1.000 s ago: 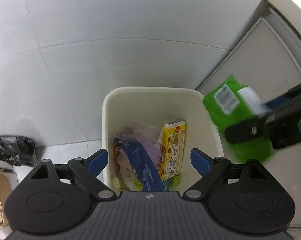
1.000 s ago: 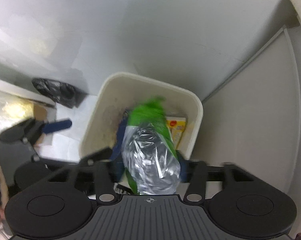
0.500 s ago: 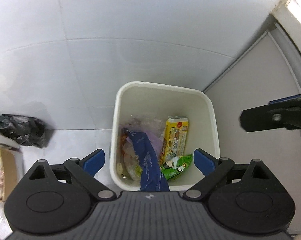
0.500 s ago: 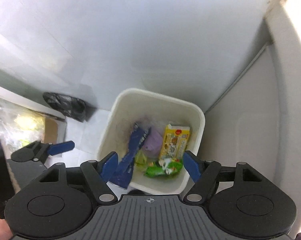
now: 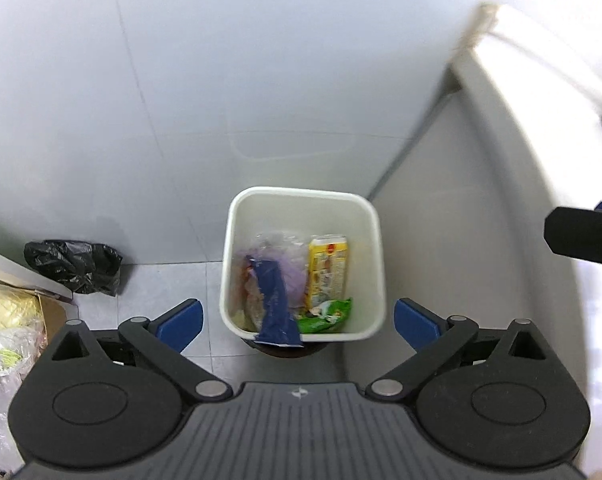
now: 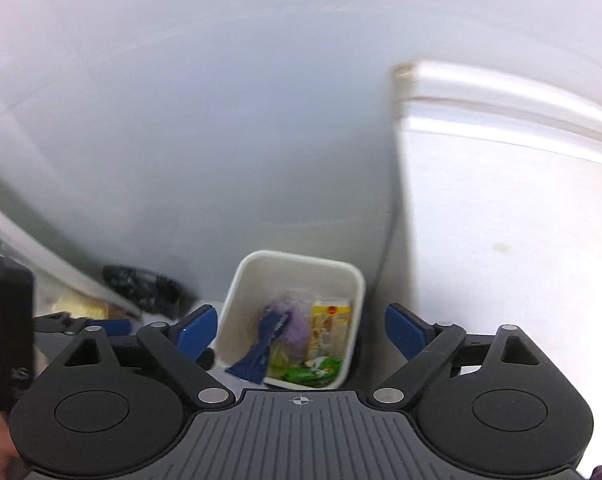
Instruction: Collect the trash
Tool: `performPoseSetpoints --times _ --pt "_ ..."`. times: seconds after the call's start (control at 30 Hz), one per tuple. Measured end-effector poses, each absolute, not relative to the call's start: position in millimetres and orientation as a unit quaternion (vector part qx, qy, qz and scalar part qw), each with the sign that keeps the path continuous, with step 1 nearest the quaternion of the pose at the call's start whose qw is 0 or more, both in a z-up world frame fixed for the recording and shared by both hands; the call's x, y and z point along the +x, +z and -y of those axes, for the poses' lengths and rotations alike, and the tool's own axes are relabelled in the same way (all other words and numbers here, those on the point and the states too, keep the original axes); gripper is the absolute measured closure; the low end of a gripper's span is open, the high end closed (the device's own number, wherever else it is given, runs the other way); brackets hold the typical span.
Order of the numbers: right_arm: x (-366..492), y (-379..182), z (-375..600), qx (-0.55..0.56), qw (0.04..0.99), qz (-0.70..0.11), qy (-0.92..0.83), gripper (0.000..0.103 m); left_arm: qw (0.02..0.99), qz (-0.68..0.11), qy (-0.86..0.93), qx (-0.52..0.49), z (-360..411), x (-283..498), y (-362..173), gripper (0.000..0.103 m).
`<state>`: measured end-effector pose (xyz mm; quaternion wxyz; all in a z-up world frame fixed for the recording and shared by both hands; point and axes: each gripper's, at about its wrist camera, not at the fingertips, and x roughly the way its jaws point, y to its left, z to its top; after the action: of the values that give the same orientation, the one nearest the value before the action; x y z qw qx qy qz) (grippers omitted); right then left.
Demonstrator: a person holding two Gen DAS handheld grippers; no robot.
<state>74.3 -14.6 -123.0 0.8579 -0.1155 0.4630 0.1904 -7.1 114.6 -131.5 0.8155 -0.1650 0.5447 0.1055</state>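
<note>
With both grippers empty, left gripper (image 5: 297, 316) & right gripper (image 6: 297, 334) w/ jaws wide apart above the bin (image 5: 237, 216), the drop step looks done; the green wrapper (image 5: 327, 312), clamped in the right 1 s ago, now lies inside by the yellow box (image 5: 328, 268). Next: fetch more trash

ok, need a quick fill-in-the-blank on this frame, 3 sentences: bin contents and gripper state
1. The green wrapper lies inside the white ____.
2. The blue wrapper hangs over the bin's near ____.
3. The left gripper and the right gripper are both ____ and hold nothing.

Missing words: bin; rim; open
</note>
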Motion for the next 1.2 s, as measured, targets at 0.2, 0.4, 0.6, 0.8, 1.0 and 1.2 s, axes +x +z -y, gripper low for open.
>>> performPoseSetpoints --times 0.2,0.4,0.6,0.8,1.0,1.2 --pt "44.1 -83.9 59.1 -0.106 0.885 -0.431 0.142 0.006 0.825 -0.539 0.107 -0.130 -90.4 -10.4 -88.7 0.001" --pt "16.8 -57.2 89.3 -0.100 0.896 -0.417 0.113 0.002 0.824 -0.544 0.102 -0.122 -70.7 -15.1 -59.4 0.001" --pt "2.6 -51.8 100.1 -0.106 0.893 -0.426 0.097 0.002 0.820 -0.551 0.093 -0.125 -55.1 -19.9 -44.8 0.001" --pt "-1.5 -50.0 104.7 -0.094 0.899 -0.418 0.086 0.002 0.824 -0.549 0.095 -0.102 -37.0 -27.9 -29.2 0.001" --pt "-7.3 -49.2 106.7 -0.092 0.901 -0.414 0.088 0.002 0.824 -0.549 0.095 -0.103 -34.6 -30.2 -26.6 0.001" --pt "-7.6 -49.5 107.6 -0.089 0.901 -0.417 0.086 0.002 0.825 -0.547 0.096 -0.103 -33.9 -30.7 -25.6 0.001"
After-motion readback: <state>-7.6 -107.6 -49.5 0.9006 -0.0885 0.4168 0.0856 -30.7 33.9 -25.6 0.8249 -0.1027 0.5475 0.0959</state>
